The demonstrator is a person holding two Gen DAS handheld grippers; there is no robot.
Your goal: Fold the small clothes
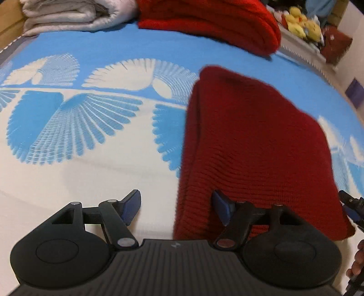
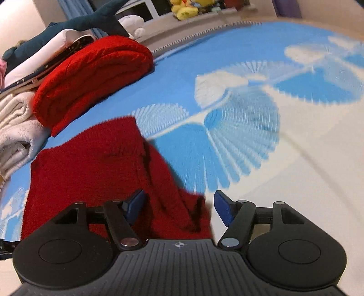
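Observation:
A dark red knitted garment (image 1: pixel 254 145) lies on the blue and white patterned bedspread (image 1: pixel 91 127). My left gripper (image 1: pixel 176 207) is open, its jaws wide apart over the garment's near left edge, with the right fingertip (image 1: pixel 221 205) above the knit. In the right wrist view the same garment (image 2: pixel 95 173) lies at the lower left, with a bunched fold running toward the camera. My right gripper (image 2: pixel 179 208) is open, and the garment's near right corner sits between its fingers.
A folded bright red knitted blanket (image 1: pixel 216 20) lies at the far side of the bed and also shows in the right wrist view (image 2: pixel 91 75). Folded white blankets (image 1: pixel 66 16) are beside it. Yellow plush toys (image 1: pixel 302 22) sit on a ledge beyond the bed.

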